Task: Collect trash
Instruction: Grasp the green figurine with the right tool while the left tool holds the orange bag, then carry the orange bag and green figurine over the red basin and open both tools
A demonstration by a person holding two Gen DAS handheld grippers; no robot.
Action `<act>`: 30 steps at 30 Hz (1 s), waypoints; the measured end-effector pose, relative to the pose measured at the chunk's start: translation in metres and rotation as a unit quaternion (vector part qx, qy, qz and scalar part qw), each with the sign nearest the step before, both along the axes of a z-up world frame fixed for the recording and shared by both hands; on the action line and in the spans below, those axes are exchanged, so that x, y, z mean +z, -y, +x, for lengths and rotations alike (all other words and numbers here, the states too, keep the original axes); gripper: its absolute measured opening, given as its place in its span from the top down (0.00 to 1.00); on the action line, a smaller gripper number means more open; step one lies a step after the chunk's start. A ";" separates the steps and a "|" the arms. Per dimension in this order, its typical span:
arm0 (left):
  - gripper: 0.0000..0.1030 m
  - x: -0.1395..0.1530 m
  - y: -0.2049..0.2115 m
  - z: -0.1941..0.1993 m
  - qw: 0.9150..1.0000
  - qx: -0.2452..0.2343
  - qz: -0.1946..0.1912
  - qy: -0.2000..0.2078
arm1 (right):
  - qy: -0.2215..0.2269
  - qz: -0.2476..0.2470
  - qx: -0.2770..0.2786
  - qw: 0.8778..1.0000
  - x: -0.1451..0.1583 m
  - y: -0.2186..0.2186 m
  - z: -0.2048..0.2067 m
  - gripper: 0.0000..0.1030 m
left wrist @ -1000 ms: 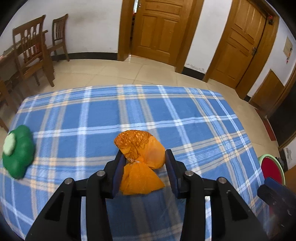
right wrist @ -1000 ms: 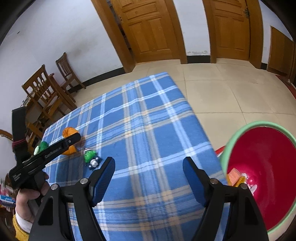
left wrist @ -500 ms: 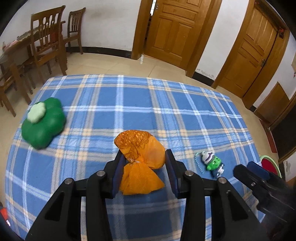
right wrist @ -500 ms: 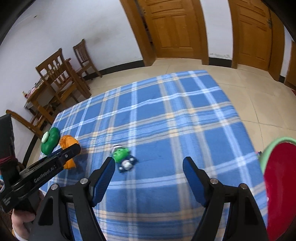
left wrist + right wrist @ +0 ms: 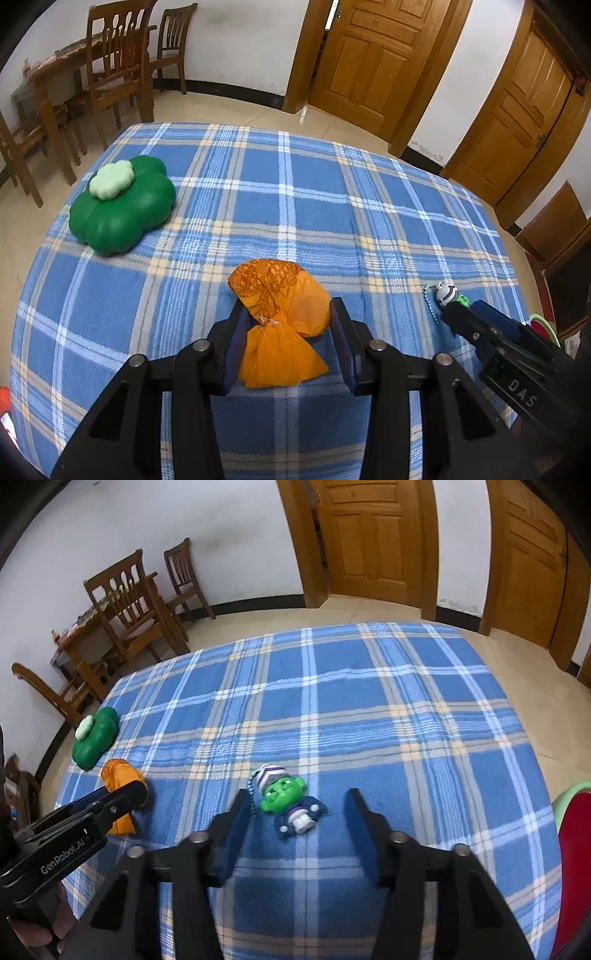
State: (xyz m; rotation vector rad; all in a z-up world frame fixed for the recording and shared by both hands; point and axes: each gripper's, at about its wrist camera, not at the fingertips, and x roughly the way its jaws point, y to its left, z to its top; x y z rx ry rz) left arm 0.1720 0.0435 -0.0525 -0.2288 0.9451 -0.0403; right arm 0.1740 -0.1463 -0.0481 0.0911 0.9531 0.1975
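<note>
- The left gripper [image 5: 284, 343] is angled down over the near part of the tabletop [image 5: 332, 206], which is covered in a blue plaid cloth, and its fingers [image 5: 234, 350] are clenched on the orange bag [image 5: 280, 325], pinching it at the knotted waist.
- The bag's crumpled top bulges out ahead of the fingertips, and its tail fans back between the fingers (the bag seems to be lifted off the cloth, though I cannot tell for sure).
- Well ahead and left of the left fingers sits a green clover-shaped object [image 5: 122, 203] with a pale top.
- The right gripper [image 5: 295, 825] is low over the cloth and tilted forward, its fingers [image 5: 236, 823] spread wide and released, touching nothing.
- A green-faced toy keychain [image 5: 290, 801] with a striped hat lies flat on the cloth between the right fingertips, closer to the left one.
- A red basin [image 5: 576, 849] with a green rim is off the tabletop edge, to the right of the right fingers.
</note>
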 end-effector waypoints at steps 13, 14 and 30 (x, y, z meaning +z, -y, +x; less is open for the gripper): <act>0.58 0.003 0.008 -0.008 1.000 -0.007 -0.003 0.002 | 0.011 0.021 0.003 1.000 0.004 0.010 -0.011 0.67; 0.58 0.003 0.009 -0.009 1.000 -0.009 -0.003 0.003 | 0.014 0.021 0.002 1.000 0.006 0.013 -0.013 0.67; 0.58 0.015 0.032 -0.021 0.999 -0.034 -0.003 0.010 | 0.044 0.050 -0.040 0.997 0.031 0.056 -0.051 0.68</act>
